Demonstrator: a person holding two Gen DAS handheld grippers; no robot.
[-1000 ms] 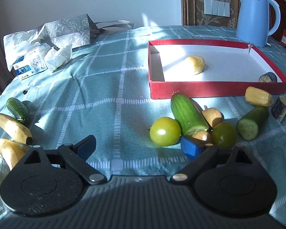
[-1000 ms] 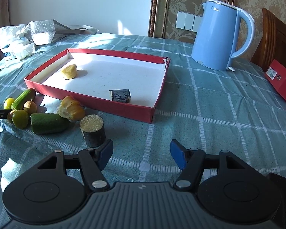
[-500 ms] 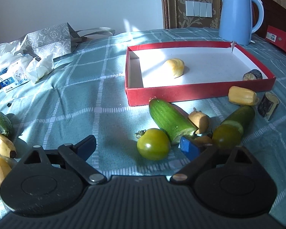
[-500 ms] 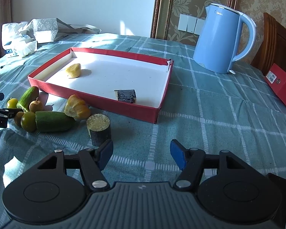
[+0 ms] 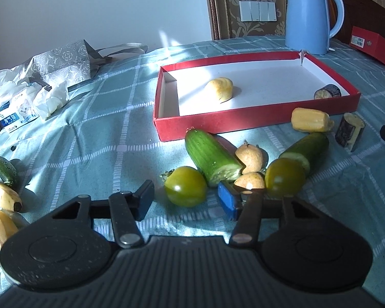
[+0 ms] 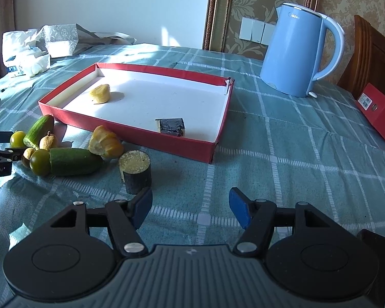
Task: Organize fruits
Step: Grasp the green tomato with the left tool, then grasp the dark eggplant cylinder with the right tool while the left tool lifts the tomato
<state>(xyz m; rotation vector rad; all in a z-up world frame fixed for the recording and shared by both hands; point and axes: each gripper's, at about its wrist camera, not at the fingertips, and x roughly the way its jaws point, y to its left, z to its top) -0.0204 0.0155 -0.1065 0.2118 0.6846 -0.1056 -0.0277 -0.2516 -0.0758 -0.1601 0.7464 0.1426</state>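
Observation:
My left gripper point(image 5: 186, 199) is open and low over the cloth; a green tomato point(image 5: 186, 190) lies between its fingers. Beside it are a cut cucumber point(image 5: 210, 157), two small tan fruits point(image 5: 250, 155), a second green tomato point(image 5: 285, 177) and another cucumber piece point(image 5: 308, 147). The red tray point(image 5: 243, 119) holds a yellow fruit piece point(image 5: 219, 89) and a dark chunk point(image 5: 327, 91). My right gripper point(image 6: 191, 206) is open and empty, just right of a dark cut cylinder point(image 6: 135, 170). A yellow fruit point(image 6: 105, 145) lies by the tray point(image 6: 131, 134).
A blue kettle point(image 6: 300, 51) stands behind the tray. A red box point(image 6: 379, 114) lies at the right edge. Tissue packs and a bag point(image 5: 38, 82) sit at the far left. Bananas point(image 5: 2, 197) and a small cucumber point(image 5: 2, 169) lie at the near left.
My left gripper has shifted right and forward, so the green tomato now sits between its fingers. My right gripper has moved slightly closer to the dark cylinder.

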